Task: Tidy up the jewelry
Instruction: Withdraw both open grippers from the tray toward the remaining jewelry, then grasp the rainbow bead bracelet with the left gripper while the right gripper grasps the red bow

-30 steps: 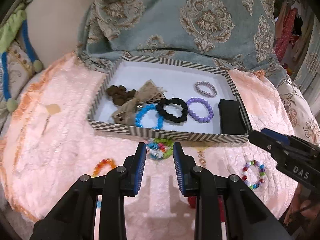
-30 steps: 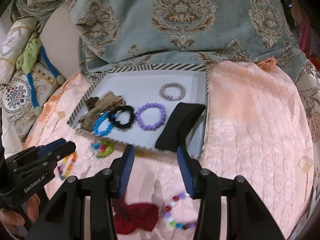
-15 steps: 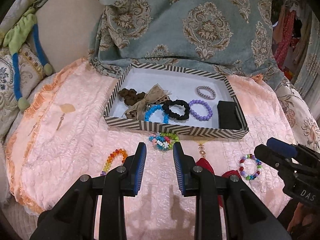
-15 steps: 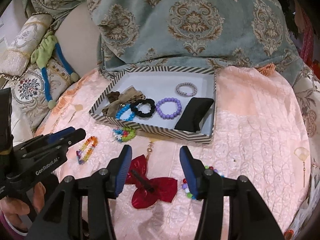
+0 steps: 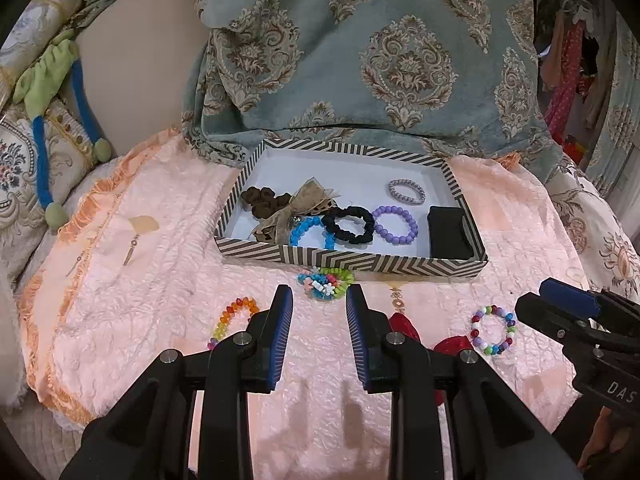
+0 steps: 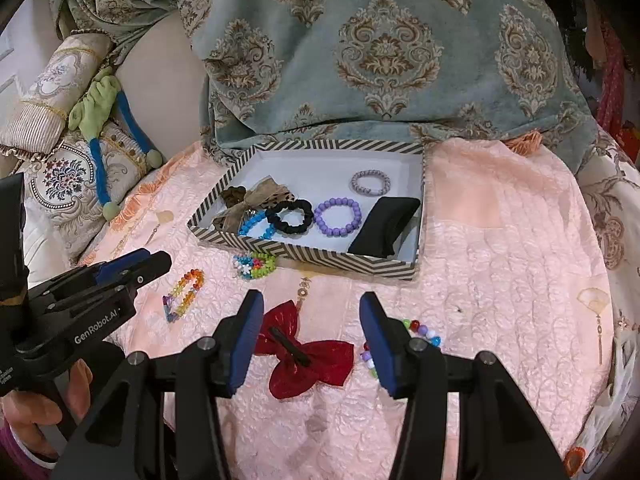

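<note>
The striped box (image 5: 348,258) (image 6: 304,256) sits on the pink cloth and holds a blue bracelet (image 5: 310,230), a black scrunchie (image 5: 354,224), a purple bracelet (image 5: 394,224) and a black pouch (image 5: 448,232). My left gripper (image 5: 319,300) hangs open and empty just short of a bundle of coloured beads (image 5: 326,280). A rainbow bracelet (image 5: 234,316) lies left of it. My right gripper (image 6: 312,300) is open above a red bow clip (image 6: 304,354), without touching it. A multicolour bead bracelet (image 6: 424,334) lies partly behind its right finger.
A gold earring (image 6: 304,288) lies in front of the box. Fan-shaped earrings rest far left (image 5: 140,226) and far right (image 6: 596,300) on the cloth. A patterned teal cushion (image 5: 380,60) rises behind the box. A hand (image 6: 32,412) holds the left gripper.
Both grippers have drawn back and up from the box, which looks smaller now. The red bow and bead bracelet have come fully into view. The right jaws stand slightly wider.
</note>
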Motion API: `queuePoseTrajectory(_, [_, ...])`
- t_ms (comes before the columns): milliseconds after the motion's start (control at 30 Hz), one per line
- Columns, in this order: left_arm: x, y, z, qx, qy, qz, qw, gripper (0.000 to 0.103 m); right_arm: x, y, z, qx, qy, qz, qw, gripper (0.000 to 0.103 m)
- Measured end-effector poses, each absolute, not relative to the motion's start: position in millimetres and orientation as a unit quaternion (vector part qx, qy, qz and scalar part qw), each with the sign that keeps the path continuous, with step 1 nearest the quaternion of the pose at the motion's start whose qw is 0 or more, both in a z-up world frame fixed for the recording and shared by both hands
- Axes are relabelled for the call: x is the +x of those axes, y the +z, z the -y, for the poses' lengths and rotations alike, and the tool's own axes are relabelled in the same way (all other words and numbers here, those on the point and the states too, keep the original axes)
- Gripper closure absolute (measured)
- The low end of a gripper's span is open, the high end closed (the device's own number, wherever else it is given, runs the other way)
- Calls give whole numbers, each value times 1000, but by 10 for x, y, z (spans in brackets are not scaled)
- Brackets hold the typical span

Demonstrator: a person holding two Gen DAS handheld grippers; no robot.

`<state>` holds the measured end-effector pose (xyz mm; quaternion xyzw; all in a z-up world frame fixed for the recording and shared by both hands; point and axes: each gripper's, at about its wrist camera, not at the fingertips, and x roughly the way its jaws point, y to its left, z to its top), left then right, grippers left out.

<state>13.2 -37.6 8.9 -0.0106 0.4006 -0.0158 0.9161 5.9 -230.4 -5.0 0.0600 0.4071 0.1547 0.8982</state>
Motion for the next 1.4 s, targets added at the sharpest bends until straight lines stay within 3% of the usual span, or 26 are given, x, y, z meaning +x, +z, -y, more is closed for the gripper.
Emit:
queuePoseTrajectory(500, [87,75,381,-14,-22,-406,913,92,36,-62,2391,62,147,-410,898,50])
queuePoseTrajectory(1067, [333,-302,-584,-192,-8,-477,858,92,147,-571,2188,37,172,-476,861,49])
queuePoseTrajectory(1167, [359,-396,-675,-207,-3,-485,850,85,179,-660,2115,27,178,-485,856,49])
queuePoseTrajectory(1400, [417,-614,-658,-185,15,-505,843,84,298,-809,2013,9,187,-501,845,45])
